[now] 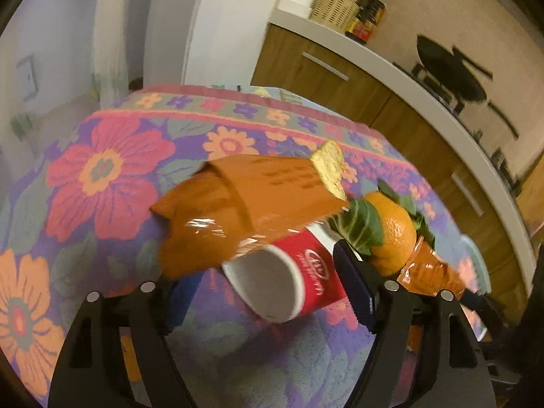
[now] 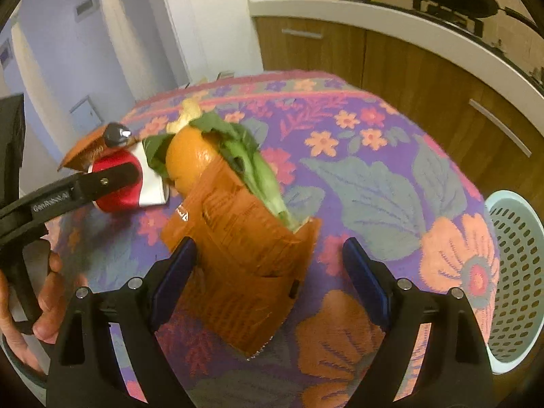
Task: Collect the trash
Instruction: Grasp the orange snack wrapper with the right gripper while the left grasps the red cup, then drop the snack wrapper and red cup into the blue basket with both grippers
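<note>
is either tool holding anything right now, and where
Nothing is held. The left tool is open around the red cup; the right tool is open around the orange wrapper.

A red paper cup [image 1: 292,275] lies on its side on the floral tablecloth [image 1: 102,170], its white open mouth facing the left wrist camera and white lettering across its wall. An orange foil wrapper [image 1: 244,204], crumpled and glossy, rests over the cup's upper side; a pale yellow chip [image 1: 329,166] sits at the wrapper's far end. Just right of the cup is an orange [image 1: 394,234] with green leaves [image 1: 360,227] against it. A second orange wrapper [image 2: 251,258], printed with dark text, lies flat beside the fruit, overlapping its near side.
</note>
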A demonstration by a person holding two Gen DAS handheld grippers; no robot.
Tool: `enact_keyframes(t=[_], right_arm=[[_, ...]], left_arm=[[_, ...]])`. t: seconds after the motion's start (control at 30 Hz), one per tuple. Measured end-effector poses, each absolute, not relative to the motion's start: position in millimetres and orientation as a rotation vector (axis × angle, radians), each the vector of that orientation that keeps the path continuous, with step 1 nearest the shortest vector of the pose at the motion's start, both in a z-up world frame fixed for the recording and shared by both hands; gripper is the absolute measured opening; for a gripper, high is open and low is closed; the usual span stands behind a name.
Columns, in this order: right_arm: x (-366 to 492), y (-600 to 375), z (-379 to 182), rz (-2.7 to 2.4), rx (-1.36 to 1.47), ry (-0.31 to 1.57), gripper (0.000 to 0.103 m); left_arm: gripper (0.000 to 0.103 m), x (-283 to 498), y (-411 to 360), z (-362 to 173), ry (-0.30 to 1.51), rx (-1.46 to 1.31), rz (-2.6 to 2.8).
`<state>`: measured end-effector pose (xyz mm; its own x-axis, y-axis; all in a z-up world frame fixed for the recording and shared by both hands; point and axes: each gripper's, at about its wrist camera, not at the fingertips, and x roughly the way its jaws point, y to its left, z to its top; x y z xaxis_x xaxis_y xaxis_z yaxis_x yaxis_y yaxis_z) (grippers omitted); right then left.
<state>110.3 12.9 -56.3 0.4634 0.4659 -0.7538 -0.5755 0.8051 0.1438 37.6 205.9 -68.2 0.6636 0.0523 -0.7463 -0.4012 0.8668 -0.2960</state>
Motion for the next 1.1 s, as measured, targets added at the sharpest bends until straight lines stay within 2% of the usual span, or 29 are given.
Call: enact_keyframes(t=[0.1, 0.17, 0.2, 0.33, 0.47, 0.87, 1.1], right_arm=[[110.6, 9.6, -56.3, 0.658, -0.115, 0.881, 0.082], [108.0, 7.2, -54.6, 0.678, -0.104, 0.873, 0.067], [105.3, 7.1, -53.8, 0.695, -0.106, 0.867, 0.055], [87.8, 8.8, -45.1, 0.728, -0.146, 0.795, 0.038], [72.5, 0.0, -35.6, 0.725, -0.140, 0.729, 0.036], [54.3, -48.2, -18.7, 0.699, -0.075, 0.671, 0.035], [44.0, -71.8, -4.9, 0.662, -0.082, 0.595, 0.035]], left_arm=[[0.068, 40.3, 199.4, -67.4, 0.814, -0.447, 0.251], [0.062, 38.4, 199.1, -67.0, 0.810, -0.445, 0.259], [0.058, 35.6, 199.6, -66.2, 0.803, -0.448, 0.262], [0.051, 22.1, 201.1, -62.3, 0.780, -0.488, 0.252], [0.047, 4.1, 192.1, -55.7, 0.763, -0.479, 0.250], [0.047, -52.9, 159.2, -31.6, 0.709, -0.474, 0.249], [0.047, -69.8, 140.5, 0.1, 0.639, -0.435, 0.216]])
